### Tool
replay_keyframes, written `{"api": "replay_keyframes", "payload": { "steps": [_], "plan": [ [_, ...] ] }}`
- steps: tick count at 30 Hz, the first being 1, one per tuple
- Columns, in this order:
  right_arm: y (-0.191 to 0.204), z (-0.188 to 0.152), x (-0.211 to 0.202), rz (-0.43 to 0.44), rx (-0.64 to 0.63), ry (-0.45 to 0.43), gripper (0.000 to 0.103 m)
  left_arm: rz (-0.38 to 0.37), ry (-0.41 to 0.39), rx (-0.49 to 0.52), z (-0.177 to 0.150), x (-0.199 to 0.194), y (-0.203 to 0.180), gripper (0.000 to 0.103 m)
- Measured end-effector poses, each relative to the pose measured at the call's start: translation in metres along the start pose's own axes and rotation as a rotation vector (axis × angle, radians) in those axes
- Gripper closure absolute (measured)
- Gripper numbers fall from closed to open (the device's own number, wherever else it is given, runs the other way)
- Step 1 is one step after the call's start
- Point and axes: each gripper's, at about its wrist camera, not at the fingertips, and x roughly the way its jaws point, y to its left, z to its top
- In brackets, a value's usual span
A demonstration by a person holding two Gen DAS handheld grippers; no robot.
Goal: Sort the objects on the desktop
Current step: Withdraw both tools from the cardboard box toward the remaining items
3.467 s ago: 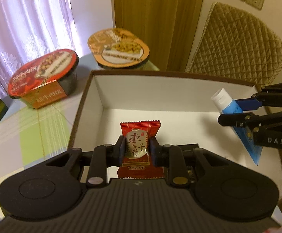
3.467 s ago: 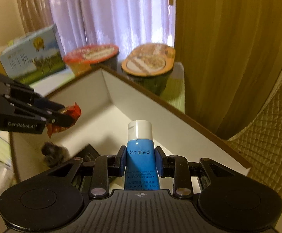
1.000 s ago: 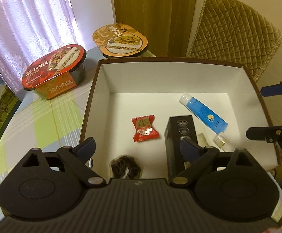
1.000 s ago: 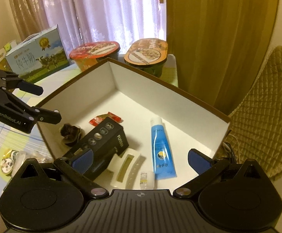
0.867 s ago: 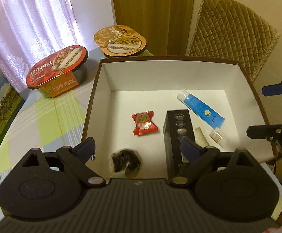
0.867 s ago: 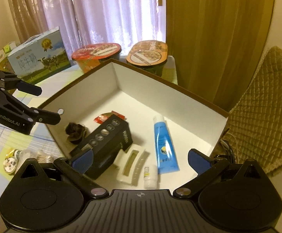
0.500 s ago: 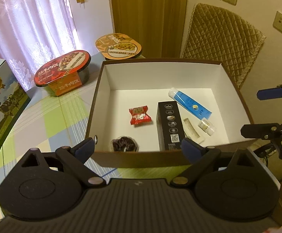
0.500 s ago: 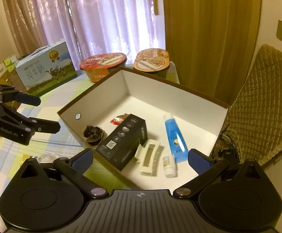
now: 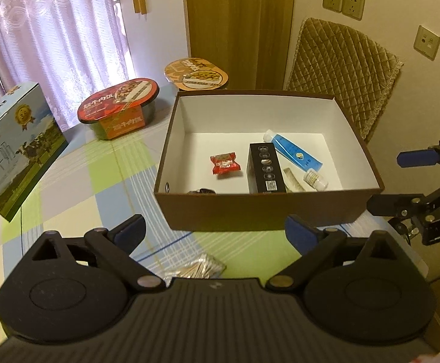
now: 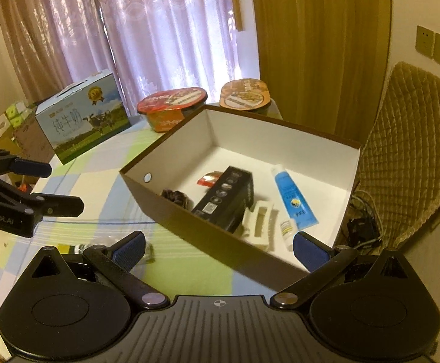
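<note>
Hovering apart before the brown box [image 9: 265, 208], left gripper [image 9: 217, 233] and right gripper [image 10: 218, 245] spread empty fingers.

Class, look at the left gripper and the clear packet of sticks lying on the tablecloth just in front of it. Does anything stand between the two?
Nothing visible does. The left gripper is open above the packet of sticks, with only bare tablecloth around it. The brown box sits farther back, beyond the packet.
</note>
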Motion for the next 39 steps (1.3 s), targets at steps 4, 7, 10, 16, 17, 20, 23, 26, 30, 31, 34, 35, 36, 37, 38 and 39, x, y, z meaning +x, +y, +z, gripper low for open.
{"api": "replay_keyframes", "payload": {
  "steps": [4,7,10,16,17,20,23,26,30,31,34,35,36,37,38,39],
  "plan": [
    [0.013,-0.011,-0.004,0.007,0.023,0.000,0.002,0.008,-0.011,-0.011,-0.012,-0.014,0.003,0.006],
    [0.025,-0.016,-0.005,0.007,0.026,-0.005,0.002,0.006,-0.014,-0.019,-0.019,-0.022,0.005,0.006],
    [0.035,-0.019,-0.005,0.020,0.031,-0.006,0.002,0.021,-0.023,-0.013,-0.026,-0.029,0.007,0.005],
    [0.052,-0.027,-0.001,0.016,0.017,0.009,0.002,0.052,-0.023,-0.026,-0.039,-0.038,0.016,0.005],
    [0.054,-0.028,0.000,0.020,0.019,0.013,0.002,0.056,-0.022,-0.029,-0.042,-0.039,0.017,0.005],
    [0.061,-0.032,0.005,0.032,0.023,0.028,0.002,0.067,-0.012,-0.039,-0.049,-0.041,0.023,0.005],
    [0.071,-0.036,0.013,0.050,0.015,0.049,0.002,0.088,0.002,-0.052,-0.058,-0.041,0.030,0.005],
    [0.080,-0.039,0.020,0.061,-0.002,0.067,0.002,0.104,0.018,-0.071,-0.067,-0.042,0.038,0.005],
    [0.092,-0.041,0.029,0.080,-0.023,0.088,0.002,0.130,0.042,-0.097,-0.079,-0.043,0.048,0.005],
    [0.094,-0.041,0.032,0.086,-0.030,0.093,0.002,0.138,0.047,-0.103,-0.082,-0.043,0.051,0.005],
    [0.102,-0.043,0.038,0.100,-0.045,0.108,0.002,0.157,0.062,-0.124,-0.089,-0.043,0.059,0.005],
    [0.105,-0.044,0.040,0.105,-0.050,0.111,0.002,0.163,0.067,-0.133,-0.092,-0.043,0.061,0.005],
    [0.107,-0.045,0.042,0.110,-0.054,0.114,0.002,0.168,0.072,-0.140,-0.095,-0.043,0.064,0.005],
    [0.109,-0.046,0.044,0.114,-0.058,0.118,0.002,0.172,0.076,-0.147,-0.097,-0.043,0.066,0.005],
    [0.111,-0.047,0.047,0.120,-0.062,0.122,0.002,0.176,0.079,-0.155,-0.100,-0.043,0.068,0.005],
    [0.113,-0.047,0.049,0.125,-0.066,0.126,0.002,0.181,0.084,-0.164,-0.103,-0.043,0.070,0.005]
  ]
}}
